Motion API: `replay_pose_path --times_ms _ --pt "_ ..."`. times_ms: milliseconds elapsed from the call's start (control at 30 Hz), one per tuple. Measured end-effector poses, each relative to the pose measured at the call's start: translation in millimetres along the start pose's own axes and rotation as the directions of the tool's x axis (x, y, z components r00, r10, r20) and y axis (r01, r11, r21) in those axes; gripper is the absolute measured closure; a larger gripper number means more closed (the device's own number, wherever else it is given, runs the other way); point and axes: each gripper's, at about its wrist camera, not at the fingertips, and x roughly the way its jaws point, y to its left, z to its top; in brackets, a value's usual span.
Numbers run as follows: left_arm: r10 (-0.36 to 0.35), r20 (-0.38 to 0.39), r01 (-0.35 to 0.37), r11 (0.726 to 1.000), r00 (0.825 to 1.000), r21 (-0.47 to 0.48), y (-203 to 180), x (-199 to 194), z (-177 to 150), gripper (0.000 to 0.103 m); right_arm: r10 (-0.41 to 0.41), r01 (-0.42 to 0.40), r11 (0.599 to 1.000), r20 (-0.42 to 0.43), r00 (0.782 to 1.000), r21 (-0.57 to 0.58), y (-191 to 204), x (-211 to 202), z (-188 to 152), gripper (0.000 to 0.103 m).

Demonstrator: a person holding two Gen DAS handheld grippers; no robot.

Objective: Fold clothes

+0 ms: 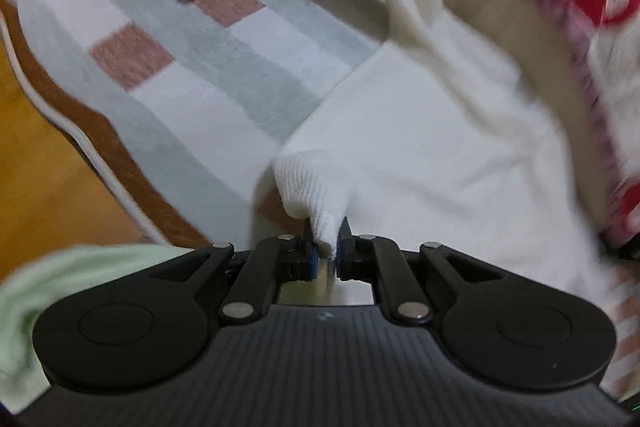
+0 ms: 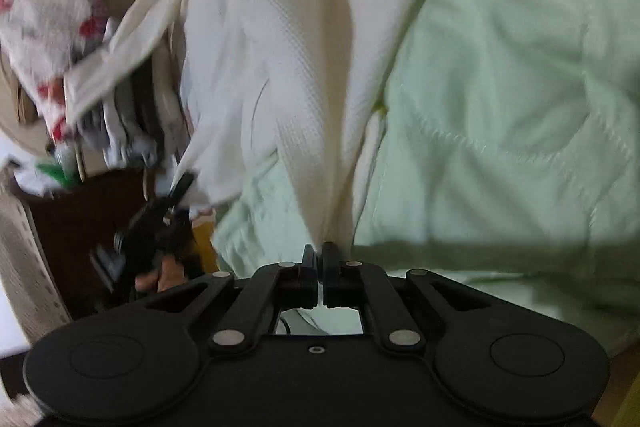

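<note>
Pinching the white garment [image 1: 420, 131], left tool [image 1: 325, 247] grips its ribbed cuff, right tool [image 2: 319, 255] a blurred fold, its far edges cut off.

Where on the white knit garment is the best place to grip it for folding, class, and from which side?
Grip the white knit garment at its edges, coming in along the cloth's plane. The left gripper already pinches the ribbed cuff, a thick bunched edge; the right gripper clamps another gathered edge, so the fabric probably hangs taut between them.
</note>
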Motion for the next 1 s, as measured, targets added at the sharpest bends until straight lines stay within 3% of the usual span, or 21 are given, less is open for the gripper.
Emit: replay_pose_path --times_ms 67,133,167,200,267,333,433,533,600,633,667,700,733,767,800,833,867,933,1000 --pt "0.039 -0.007 -0.039 0.999 0.999 0.014 3 5 -5 0.094 -0.076 0.076 0.989 0.011 0.997 -0.126 24 -3 -4 0.093" --pt "0.035 0.007 -0.035 0.999 0.999 0.02 4 2 -5 0.094 -0.141 0.141 0.952 0.019 0.99 -0.273 51 -8 -3 0.078" --pt "0.028 0.01 -0.028 1.0 1.0 0.01 7 0 -5 0.094 -0.166 0.164 0.925 0.024 0.986 -0.341 65 -12 -1 0.058" --pt "0.023 0.015 -0.023 1.0 1.0 0.005 9 -1 -5 0.092 -0.192 0.188 0.894 0.032 0.981 -0.408 79 -15 0 0.053" --pt "0.028 0.024 -0.028 1.0 0.999 0.006 12 -2 -5 0.089 -0.289 0.344 0.759 0.188 0.939 -0.553 108 -24 1 0.053" --pt "0.045 0.034 -0.046 0.999 0.998 0.022 11 -1 -6 0.085 -0.365 0.474 0.614 0.306 0.879 -0.631 135 -20 8 0.053" --pt "0.068 0.051 -0.071 0.996 0.996 0.055 9 1 -7 0.076 -0.39 0.56 0.458 0.411 0.824 -0.69 150 -2 28 0.047" --pt "0.013 0.043 -0.015 0.998 0.999 0.058 12 11 -1 0.059 -0.406 0.629 0.299 0.5 0.765 -0.718 143 22 40 0.041" --pt "-0.025 0.037 0.023 0.998 0.999 0.059 15 17 3 0.052 -0.41 0.645 0.231 0.529 0.744 -0.728 137 51 53 0.041" --pt "-0.044 0.034 0.042 0.997 0.998 0.06 16 21 5 0.052 -0.411 0.631 0.243 0.511 0.755 -0.737 129 57 61 0.043" --pt "-0.063 0.031 0.061 0.996 0.998 0.06 17 24 8 0.052 -0.411 0.617 0.255 0.494 0.766 -0.745 122 63 69 0.073" --pt "-0.082 0.028 0.08 0.995 0.996 0.061 18 27 10 0.054 -0.383 0.609 0.288 0.494 0.781 -0.739 120 55 70 0.095" --pt "-0.101 0.025 0.099 0.993 0.995 0.061 20 31 12 0.057 -0.355 0.6 0.321 0.494 0.794 -0.733 117 46 71 0.095" --pt "-0.12 0.022 0.118 0.991 0.993 0.062 21 34 14 0.085 -0.325 0.589 0.353 0.495 0.806 -0.727 115 37 71 0.095" --pt "-0.128 0.021 0.126 0.989 0.992 0.073 18 33 16 0.098 -0.254 0.564 0.4 0.504 0.826 -0.722 114 16 68 0.095" --pt "-0.136 0.02 0.134 0.987 0.991 0.084 14 32 17 0.098 -0.201 0.555 0.454 0.527 0.826 -0.697 114 -6 67 0.095" --pt "-0.138 0.031 0.135 0.987 0.99 0.082 11 29 18 0.098 -0.175 0.569 0.509 0.57 0.803 -0.645 114 -31 65 0.095" --pt "-0.171 0.061 0.169 0.985 0.983 0.039 4 17 20 0.098 -0.136 0.59 0.572 0.643 0.754 -0.57 113 -70 61 0.095" --pt "-0.202 0.081 0.204 0.979 0.976 -0.009 -1 3 24 0.098 -0.131 0.603 0.568 0.661 0.739 -0.561 112 -80 52 0.095"
